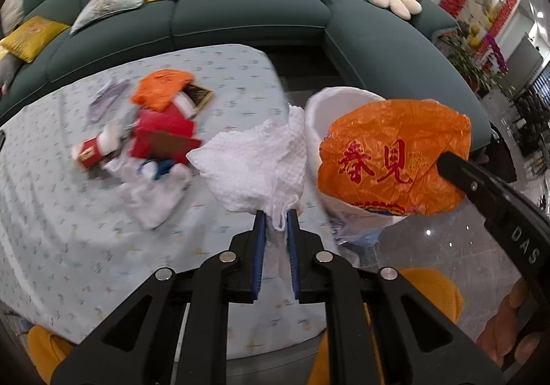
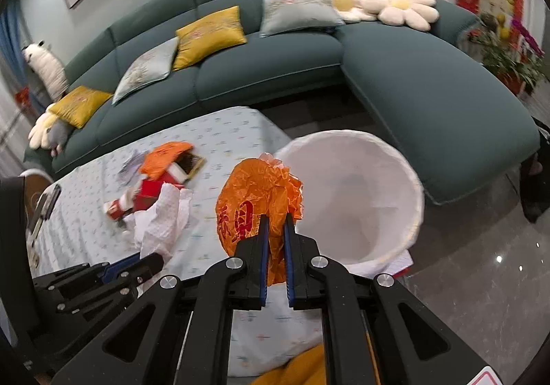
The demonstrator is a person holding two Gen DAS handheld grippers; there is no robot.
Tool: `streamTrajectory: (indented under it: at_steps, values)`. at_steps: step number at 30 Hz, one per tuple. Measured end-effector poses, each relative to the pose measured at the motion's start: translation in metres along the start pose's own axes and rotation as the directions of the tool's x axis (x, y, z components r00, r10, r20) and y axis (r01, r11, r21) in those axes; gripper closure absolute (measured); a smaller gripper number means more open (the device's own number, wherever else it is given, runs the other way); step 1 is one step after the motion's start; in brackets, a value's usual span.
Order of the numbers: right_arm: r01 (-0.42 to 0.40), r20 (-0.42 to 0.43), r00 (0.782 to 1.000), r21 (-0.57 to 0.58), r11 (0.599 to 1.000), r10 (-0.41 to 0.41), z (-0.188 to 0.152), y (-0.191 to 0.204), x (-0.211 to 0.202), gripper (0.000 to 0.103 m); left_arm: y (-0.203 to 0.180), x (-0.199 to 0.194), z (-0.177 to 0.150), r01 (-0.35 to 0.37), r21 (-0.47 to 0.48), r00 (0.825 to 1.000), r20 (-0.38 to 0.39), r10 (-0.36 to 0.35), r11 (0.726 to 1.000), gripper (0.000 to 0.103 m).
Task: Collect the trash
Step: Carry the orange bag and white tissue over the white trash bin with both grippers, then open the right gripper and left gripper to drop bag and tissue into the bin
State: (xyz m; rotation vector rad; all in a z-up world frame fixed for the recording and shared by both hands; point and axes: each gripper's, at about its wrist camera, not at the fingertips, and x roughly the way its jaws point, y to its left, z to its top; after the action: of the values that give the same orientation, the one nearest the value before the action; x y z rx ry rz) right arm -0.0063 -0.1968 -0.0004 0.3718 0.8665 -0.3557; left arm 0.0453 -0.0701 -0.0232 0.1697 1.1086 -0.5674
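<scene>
My left gripper (image 1: 276, 214) is shut on a crumpled white paper towel (image 1: 254, 163) and holds it up over the table's right edge. My right gripper (image 2: 276, 218) is shut on an orange plastic bag (image 2: 257, 192) with red characters. That bag (image 1: 392, 158) hangs in front of the white-lined trash bin (image 1: 321, 116) in the left wrist view. The bin (image 2: 361, 189) stands open on the floor right of the table. More trash lies on the table: another orange bag (image 1: 161, 87), red boxes (image 1: 161, 137) and white wrappers (image 1: 154, 192).
A pale patterned cloth covers the table (image 1: 51, 199). A dark green corner sofa (image 2: 429, 99) with cushions wraps behind the table and bin. Yellow stools (image 1: 433, 292) sit near the table's front edge. A phone (image 2: 44, 202) lies at the table's left.
</scene>
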Motion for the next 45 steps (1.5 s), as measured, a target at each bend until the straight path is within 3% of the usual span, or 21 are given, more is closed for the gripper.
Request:
streamTrajectory:
  at_steps: [10,17,20,22,24,28,36,39,42,44,45]
  values:
    - [0.087,-0.032,0.996,0.082,0.993,-0.085,0.000,-0.063,0.018,0.095,-0.068,0.039,0.030,0.073,0.112,0.997,-0.039,-0.069,0.991,0.090]
    - [0.147,-0.049,0.989,0.118,0.982,-0.142,0.005,-0.089,0.038,0.095,-0.099,0.071,0.053,0.140,0.138,0.988,-0.089,-0.129,0.980,0.090]
    - [0.158,-0.056,0.987,0.137,0.978,-0.151,0.008,-0.097,0.044,0.095,-0.107,0.083,0.059,0.163,0.148,0.983,-0.103,-0.149,0.975,0.088]
    - [0.163,-0.058,0.986,0.149,0.975,-0.156,0.010,-0.102,0.047,0.095,-0.110,0.088,0.062,0.183,0.147,0.981,-0.095,-0.171,0.972,0.080]
    - [0.163,-0.062,0.986,0.161,0.973,-0.155,0.011,-0.104,0.051,0.095,-0.112,0.090,0.065,0.180,0.148,0.982,-0.082,-0.169,0.973,0.064]
    - [0.163,-0.066,0.986,0.163,0.973,-0.154,0.013,-0.105,0.054,0.095,-0.111,0.093,0.071,0.147,0.145,0.988,-0.061,-0.140,0.978,0.052]
    - [0.158,-0.070,0.986,0.130,0.979,-0.150,0.021,-0.094,0.066,0.094,-0.083,0.088,0.069,0.097,0.073,0.995,-0.039,-0.094,0.993,0.051]
    - [0.164,-0.067,0.985,0.115,0.980,-0.157,0.026,-0.088,0.070,0.090,-0.073,0.084,0.066,0.046,0.072,0.999,-0.021,-0.044,0.996,0.041]
    - [0.171,-0.062,0.984,0.110,0.979,-0.165,0.031,-0.083,0.073,0.089,-0.058,0.079,0.062,0.011,0.043,1.000,-0.004,-0.011,0.999,0.039]
    - [0.167,-0.056,0.985,0.107,0.980,-0.162,0.035,-0.079,0.073,0.080,-0.045,0.077,0.060,0.000,0.013,1.000,-0.009,0.000,1.000,0.037]
    - [0.169,-0.052,0.985,0.106,0.980,-0.165,0.037,-0.077,0.072,0.075,-0.037,0.075,0.058,-0.009,-0.008,1.000,-0.011,0.009,1.000,0.031]
